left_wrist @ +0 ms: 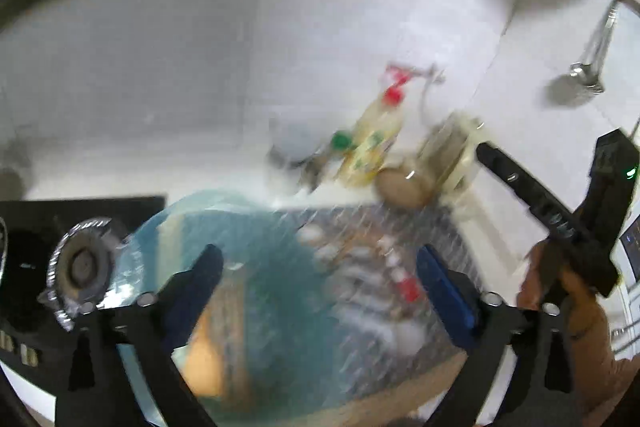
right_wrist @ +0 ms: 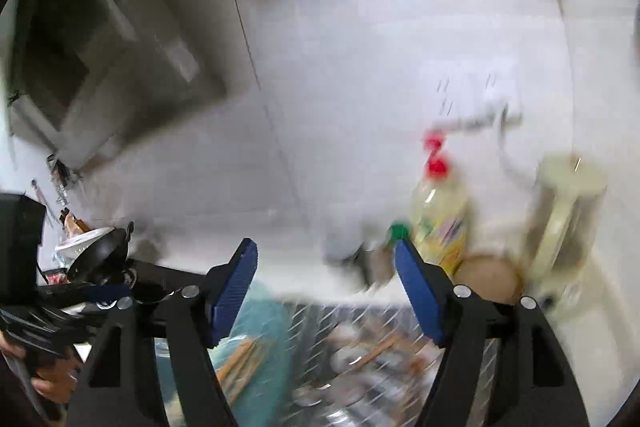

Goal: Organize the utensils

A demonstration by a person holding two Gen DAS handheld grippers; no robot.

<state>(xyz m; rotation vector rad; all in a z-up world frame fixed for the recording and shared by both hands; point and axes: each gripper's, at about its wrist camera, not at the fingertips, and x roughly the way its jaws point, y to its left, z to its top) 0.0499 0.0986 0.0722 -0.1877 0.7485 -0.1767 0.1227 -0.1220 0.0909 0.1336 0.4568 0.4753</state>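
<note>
Left tool (left_wrist: 320, 275): black frame, blue pads, jaws spread wide, nothing between them. It hangs above the bench, tilted downward. Both views are heavily blurred.

Right tool (right_wrist: 326, 287): same build, jaws spread, nothing pinched. In the left wrist view it shows at the right edge, gripped by a hand (left_wrist: 568, 303).

Utensils (left_wrist: 372, 267): a jumble of pale and metallic pieces with one red-tipped item, lying in a wire-mesh metal tray (left_wrist: 436, 223) on the bench. In the left wrist view they lie below and beyond the left tool, seen between its pads and nearer the right pad. In the right wrist view the same heap (right_wrist: 360, 359) sits below the right tool's gap, apart from its pads. Single pieces cannot be told apart through the blur.

Teal translucent plastic bag or cover (left_wrist: 248, 251): just left of the tray, under the left tool's left pad; tan wooden sticks (right_wrist: 240, 359) show through it in the right wrist view.

Behind the tray, against the white wall:
- yellow-labelled clear bottle with red cap (left_wrist: 380, 139)
- green-capped item (left_wrist: 341, 140), too blurred to tell
- cream-coloured jug (right_wrist: 568, 215)
- brown rounded object (left_wrist: 404, 189), just in front of the jug

Metal ladles (left_wrist: 584, 75): hanging on the wall, upper right, well apart from both tools.

Black stove with a foil-ringed burner (left_wrist: 82, 263): left of the bag.
</note>
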